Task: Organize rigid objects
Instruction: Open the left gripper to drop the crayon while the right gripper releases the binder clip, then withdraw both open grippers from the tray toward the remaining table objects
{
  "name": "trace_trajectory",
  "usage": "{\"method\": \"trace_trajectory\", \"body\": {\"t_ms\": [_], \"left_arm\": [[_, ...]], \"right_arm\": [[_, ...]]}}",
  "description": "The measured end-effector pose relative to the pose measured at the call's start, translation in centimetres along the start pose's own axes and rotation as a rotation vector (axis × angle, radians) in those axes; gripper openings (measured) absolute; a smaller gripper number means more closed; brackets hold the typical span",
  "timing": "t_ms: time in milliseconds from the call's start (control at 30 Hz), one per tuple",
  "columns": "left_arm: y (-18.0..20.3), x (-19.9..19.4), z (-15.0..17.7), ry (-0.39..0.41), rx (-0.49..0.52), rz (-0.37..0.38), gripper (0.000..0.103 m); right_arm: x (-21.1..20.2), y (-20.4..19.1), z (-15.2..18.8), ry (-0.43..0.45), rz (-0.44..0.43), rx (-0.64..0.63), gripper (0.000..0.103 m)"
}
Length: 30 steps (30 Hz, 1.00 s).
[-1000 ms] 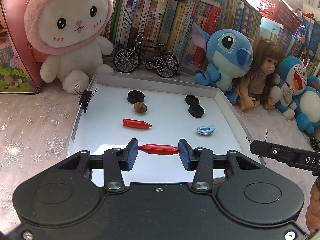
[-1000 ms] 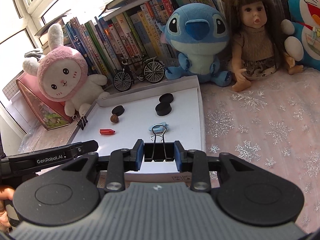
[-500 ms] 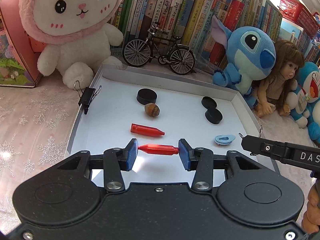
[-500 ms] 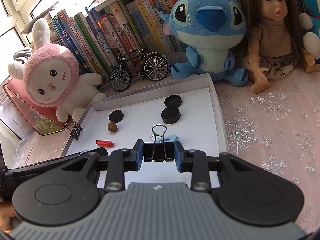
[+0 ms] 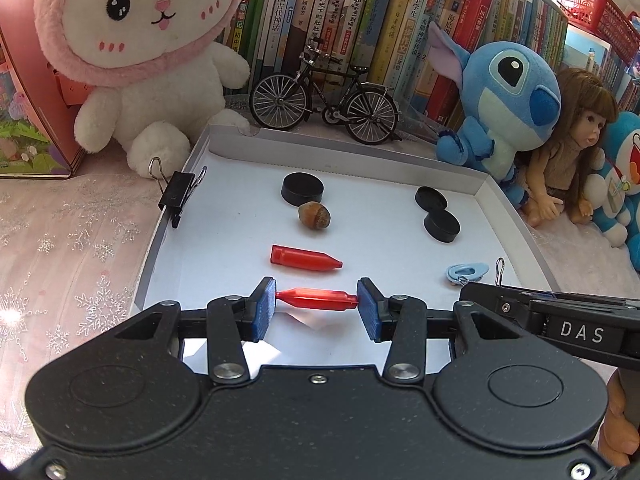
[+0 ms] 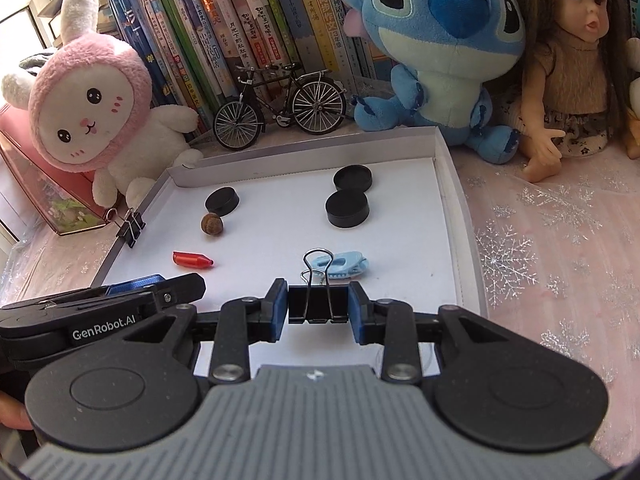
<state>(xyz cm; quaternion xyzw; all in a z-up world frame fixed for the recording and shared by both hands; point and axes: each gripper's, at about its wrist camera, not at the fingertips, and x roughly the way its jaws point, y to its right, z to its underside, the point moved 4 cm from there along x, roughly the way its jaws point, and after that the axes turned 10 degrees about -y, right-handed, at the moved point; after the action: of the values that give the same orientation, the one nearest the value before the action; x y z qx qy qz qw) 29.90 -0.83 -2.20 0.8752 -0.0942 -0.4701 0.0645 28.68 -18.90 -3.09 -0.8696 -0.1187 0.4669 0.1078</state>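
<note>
The left hand-held gripper [image 5: 316,306] holds a red cap [image 5: 317,298] end to end between its blue pads, narrow and low over the near part of the white tray [image 5: 400,156]. The right hand-held gripper [image 6: 318,308] is clamped on a black binder clip [image 6: 318,306], wire handles pointing forward, just in front of a light blue clip [image 6: 344,266] lying on the tray.

The red cap is pinched only at its two tips, so it could pivot or squirt out if the pads shift — a likely slip at release, and it would probably roll across the smooth tray floor. The two grippers sit close side by side over the same near edge, and a careless swing could knock one into the other. Lowering the binder clip as it stands risks its handles catching the blue clip.

The left wrist view shows the held cap lying parallel to a second red cap [image 5: 304,258] just beyond it, with a nut [image 5: 314,215] and a black disc [image 5: 302,189] farther back; the right view hides the held cap behind the left gripper's body. Only the right wrist view shows the grip on the binder clip — and the bare worktop [image 6: 560,240] right of the tray.
</note>
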Motion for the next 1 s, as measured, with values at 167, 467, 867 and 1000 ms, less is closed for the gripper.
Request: {"method": "trace_trajectory", "body": {"t_ms": [167, 467, 867, 1000], "left_arm": [[0.2, 0.0, 0.0, 0.009, 0.011, -0.009, 0.043], [0.1, -0.7, 0.3, 0.020, 0.020, -0.013, 0.048], [0.6, -3.1, 1.2, 0.059, 0.079, -0.024, 0.062], [0.9, -3.8, 1.8, 0.061, 0.094, -0.014, 0.062]], "right_arm": [[0.1, 0.0, 0.0, 0.009, -0.006, -0.003, 0.044], [-0.8, -0.2, 0.3, 0.026, 0.001, -0.043, 0.058], [-2.6, 0.5, 0.9, 0.041, 0.090, -0.115, 0.062], [-2.6, 0.9, 1.1, 0.010, 0.186, -0.150, 0.062]]}}
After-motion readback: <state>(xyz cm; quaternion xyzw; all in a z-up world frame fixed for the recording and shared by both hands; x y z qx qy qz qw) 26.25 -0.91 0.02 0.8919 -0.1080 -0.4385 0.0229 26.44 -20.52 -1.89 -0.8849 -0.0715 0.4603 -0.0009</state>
